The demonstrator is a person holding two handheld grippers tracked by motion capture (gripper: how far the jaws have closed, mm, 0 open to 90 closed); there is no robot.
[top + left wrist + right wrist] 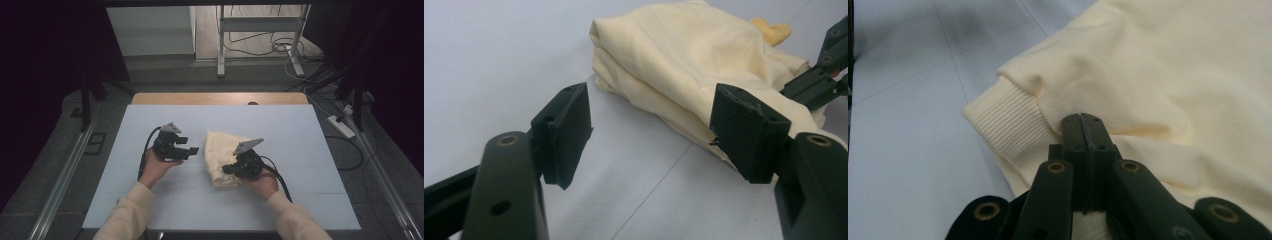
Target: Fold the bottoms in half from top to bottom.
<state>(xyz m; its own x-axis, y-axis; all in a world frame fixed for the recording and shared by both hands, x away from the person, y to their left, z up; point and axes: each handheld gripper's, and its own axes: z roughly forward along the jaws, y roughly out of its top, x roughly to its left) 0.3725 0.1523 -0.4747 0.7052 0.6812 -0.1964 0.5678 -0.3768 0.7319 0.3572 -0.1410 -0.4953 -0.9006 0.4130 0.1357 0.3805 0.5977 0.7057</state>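
Right gripper view: folded cream garment, ribbed cuff.

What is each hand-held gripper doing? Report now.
Left hand-held gripper: open, holding nothing, beside the cream garment.
Right hand-held gripper: shut on the cream garment.

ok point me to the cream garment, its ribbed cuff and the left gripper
cream garment (220, 150), high view, on the folded top layer.
ribbed cuff (1003, 125), right gripper view, on the ribbing's middle.
left gripper (651, 132), left gripper view, midway between its open fingers.
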